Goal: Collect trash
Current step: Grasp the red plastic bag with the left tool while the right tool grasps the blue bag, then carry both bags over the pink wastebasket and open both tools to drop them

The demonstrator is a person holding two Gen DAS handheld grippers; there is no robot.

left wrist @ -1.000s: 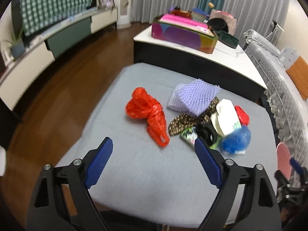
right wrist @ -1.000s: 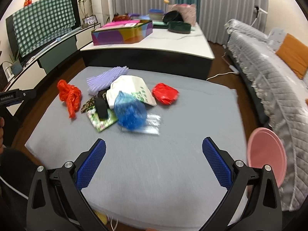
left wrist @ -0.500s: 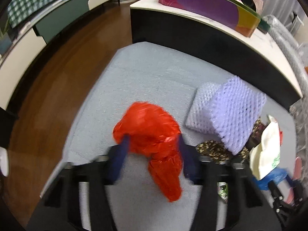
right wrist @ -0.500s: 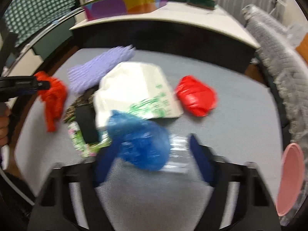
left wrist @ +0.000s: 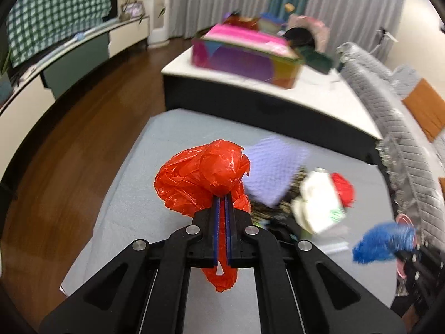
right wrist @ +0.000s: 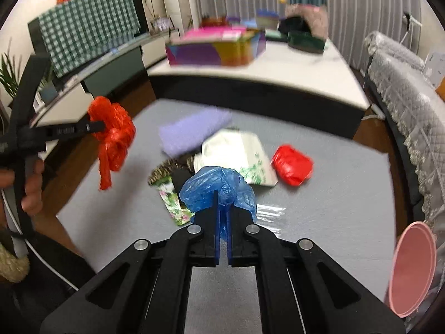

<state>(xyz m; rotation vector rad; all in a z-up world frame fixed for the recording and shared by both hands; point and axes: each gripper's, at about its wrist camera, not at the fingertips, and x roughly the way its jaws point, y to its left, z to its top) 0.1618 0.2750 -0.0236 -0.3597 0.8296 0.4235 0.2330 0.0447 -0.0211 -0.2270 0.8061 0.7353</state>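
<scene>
My left gripper (left wrist: 222,199) is shut on an orange plastic bag (left wrist: 200,178) and holds it above the grey table (left wrist: 155,250); the bag also shows in the right wrist view (right wrist: 114,136). My right gripper (right wrist: 222,194) is shut on a blue plastic bag (right wrist: 214,189), lifted above the table; it also shows in the left wrist view (left wrist: 381,242). On the table lie a purple foam net (right wrist: 192,130), a white bag (right wrist: 239,153), a red bag (right wrist: 292,164), a flowered wrapper (right wrist: 172,200) and a clear wrapper (right wrist: 268,213).
A pink bin (right wrist: 411,270) stands at the table's right edge. Behind is a white table (right wrist: 278,64) with a colourful box (right wrist: 214,47). A covered sofa (right wrist: 408,103) runs along the right. Wooden floor (left wrist: 69,139) lies to the left.
Both grippers dropped onto the pile, shut, and rose: the left one took the orange bag, the right one took the blue bag. Both bags now hang off the table.
</scene>
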